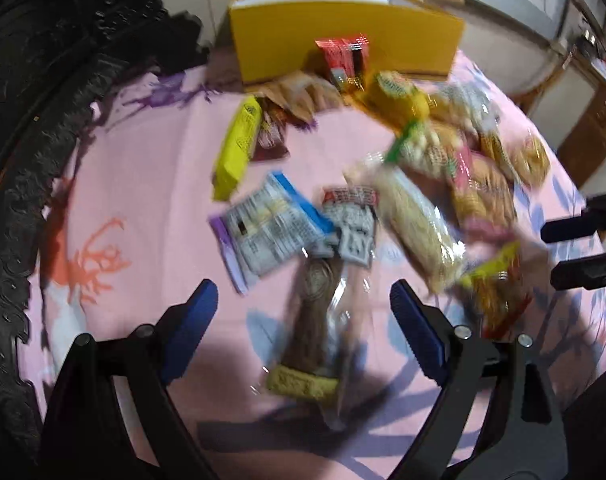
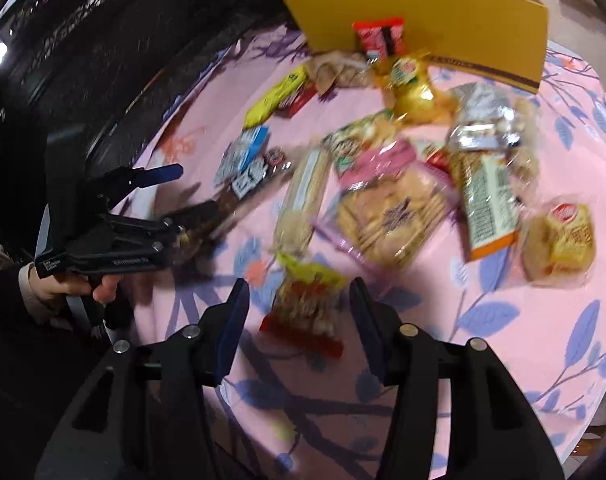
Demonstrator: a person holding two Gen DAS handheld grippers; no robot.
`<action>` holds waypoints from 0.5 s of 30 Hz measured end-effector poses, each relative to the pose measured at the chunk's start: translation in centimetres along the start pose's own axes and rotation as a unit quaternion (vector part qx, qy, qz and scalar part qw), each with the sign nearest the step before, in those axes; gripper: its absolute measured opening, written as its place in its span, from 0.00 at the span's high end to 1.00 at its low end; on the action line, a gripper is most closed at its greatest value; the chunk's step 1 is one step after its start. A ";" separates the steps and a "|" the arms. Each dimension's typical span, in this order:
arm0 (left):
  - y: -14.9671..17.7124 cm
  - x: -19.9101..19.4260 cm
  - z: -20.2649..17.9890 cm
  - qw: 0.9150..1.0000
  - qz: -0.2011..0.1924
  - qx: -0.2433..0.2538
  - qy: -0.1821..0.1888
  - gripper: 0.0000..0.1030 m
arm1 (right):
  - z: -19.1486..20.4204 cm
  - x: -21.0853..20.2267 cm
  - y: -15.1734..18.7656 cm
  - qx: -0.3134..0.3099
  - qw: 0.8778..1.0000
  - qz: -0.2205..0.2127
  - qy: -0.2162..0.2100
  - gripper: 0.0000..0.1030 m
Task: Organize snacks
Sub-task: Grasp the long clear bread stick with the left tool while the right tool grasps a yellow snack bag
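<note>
Loosely scattered, the snack packets (image 2: 387, 216) cover a pink floral tablecloth (image 1: 143, 184), with a yellow box (image 1: 343, 36) at its far edge. Nearest, a long brown packet (image 1: 315, 320) lies between the left gripper (image 1: 303, 320)'s wide-apart pads, untouched. Right gripper (image 2: 299, 312), half-spread, straddles a yellow-red packet (image 2: 307, 308), gripping nothing.

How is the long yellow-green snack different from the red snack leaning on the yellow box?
The yellow-green snack lies flat on the pink cloth; the red snack stands up against the yellow box. The yellow-green snack is long and thin; the red snack looks shorter and wider. The yellow-green snack sits away from the box; the red snack touches it. Both are still outside the box.
</note>
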State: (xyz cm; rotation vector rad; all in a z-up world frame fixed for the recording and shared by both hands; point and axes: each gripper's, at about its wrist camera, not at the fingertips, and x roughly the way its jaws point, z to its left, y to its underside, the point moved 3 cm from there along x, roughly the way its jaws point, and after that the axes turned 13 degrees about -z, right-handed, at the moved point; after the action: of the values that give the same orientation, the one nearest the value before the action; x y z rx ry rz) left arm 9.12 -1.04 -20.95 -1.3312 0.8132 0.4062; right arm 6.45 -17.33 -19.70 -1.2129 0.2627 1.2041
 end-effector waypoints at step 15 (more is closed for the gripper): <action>2.9 2.8 -1.4 1.000 0.001 -0.006 0.004 0.14 | 0.6 4.0 3.3 -0.019 0.998 0.012 0.063 0.46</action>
State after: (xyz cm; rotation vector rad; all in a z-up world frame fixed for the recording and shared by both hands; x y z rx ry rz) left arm 8.59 -2.19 -25.03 -1.3435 0.8200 0.4068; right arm 5.12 -15.00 -24.17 -1.3242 0.3508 1.1589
